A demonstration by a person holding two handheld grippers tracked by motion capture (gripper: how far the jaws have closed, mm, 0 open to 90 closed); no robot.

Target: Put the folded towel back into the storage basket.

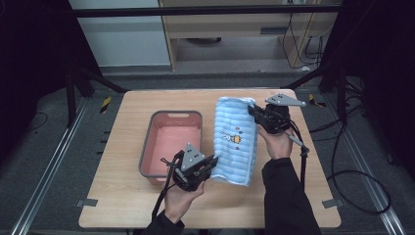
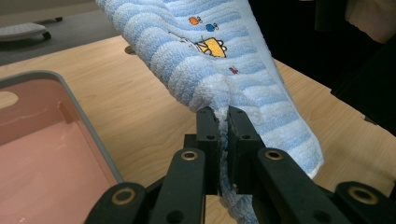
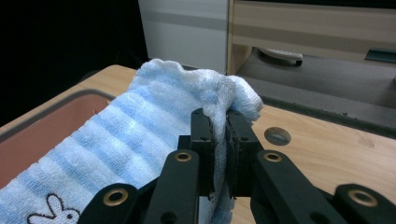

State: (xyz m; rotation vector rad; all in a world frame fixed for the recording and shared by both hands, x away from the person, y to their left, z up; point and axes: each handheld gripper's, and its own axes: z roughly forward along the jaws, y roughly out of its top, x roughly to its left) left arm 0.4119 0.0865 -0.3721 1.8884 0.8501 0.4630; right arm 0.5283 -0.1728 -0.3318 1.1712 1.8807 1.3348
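A blue and white striped towel (image 1: 236,139) with small cartoon pictures is held stretched above the wooden table (image 1: 122,196), to the right of a pink basin. My left gripper (image 1: 214,161) is shut on the towel's near left edge (image 2: 219,88). My right gripper (image 1: 252,109) is shut on its far right corner (image 3: 219,91). In the left gripper view the towel (image 2: 210,56) slopes up and away from the jaws. In the right gripper view the towel (image 3: 126,140) runs down to the left, with a rabbit picture at the bottom.
A pink basin with a grey rim (image 1: 147,147) stands on the table left of the towel, with nothing in it; it also appears as a pink basin (image 2: 42,154) and basin rim (image 3: 51,114). Black frame legs stand beyond the table's far corners. A round hole (image 3: 277,136) marks the tabletop.
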